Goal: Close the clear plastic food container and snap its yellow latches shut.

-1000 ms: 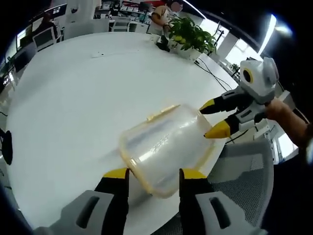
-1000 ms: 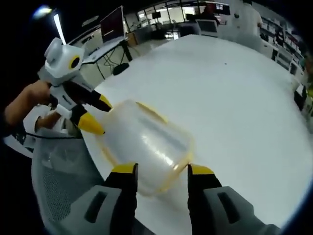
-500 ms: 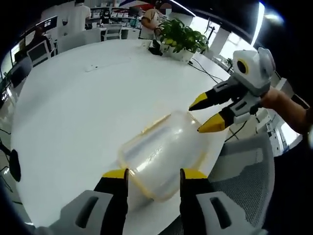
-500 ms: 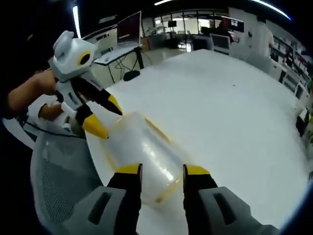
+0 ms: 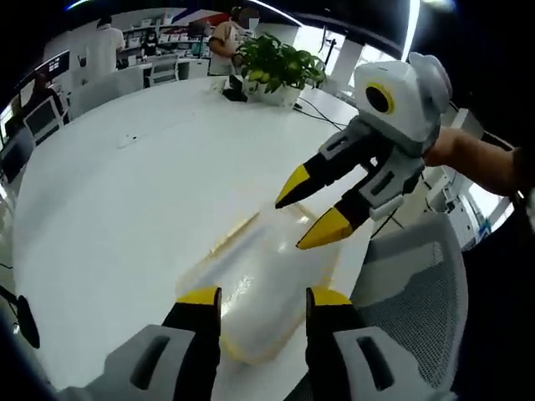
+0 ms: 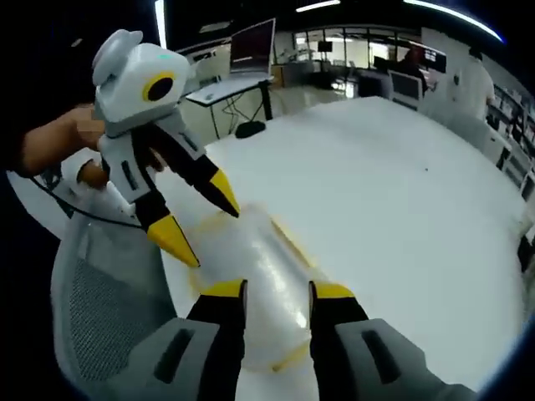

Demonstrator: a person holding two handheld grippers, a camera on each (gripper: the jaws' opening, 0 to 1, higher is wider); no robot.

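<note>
- Left gripper view: the left gripper (image 5: pixel 257 299) comes up from the bottom edge, its yellow-tipped jaws set apart, one on each side of the near end of the clear food container (image 5: pixel 255 288). Whether the tips press its walls cannot be told.
- The container lies at the near edge of the white desk (image 5: pixel 125 209), lid on, with yellow trim along its rim. One long yellow latch (image 5: pixel 234 236) shows on its far-left side. Whether that latch is snapped down cannot be told.
- The right gripper (image 5: pixel 308 210) reaches in from the right, held by a hand (image 5: pixel 456 153). Its two yellow tips are spread open and sit over the container's far end, the lower tip close to the lid. Contact is unclear.
- A grey mesh chair (image 5: pixel 410 288) stands just beside the desk edge. A potted plant (image 5: pixel 272 63) sits at the desk's far side.
- Right gripper view: the right gripper (image 6: pixel 276 292) has its jaws apart, flanking the near end of the container (image 6: pixel 259 267). A firm grip cannot be confirmed.
- The container runs away from the camera along the desk (image 6: pixel 401 184) edge, with a yellow latch (image 6: pixel 292 242) on its right flank and yellow trim at the near corner.
- The left gripper (image 6: pixel 203 219) enters from the left, its jaws open, the tips over the container's far end. A hand (image 6: pixel 58 146) holds it.
- The mesh chair (image 6: pixel 100 309) sits lower left. Monitors (image 6: pixel 251 42) stand on the desks beyond.
</note>
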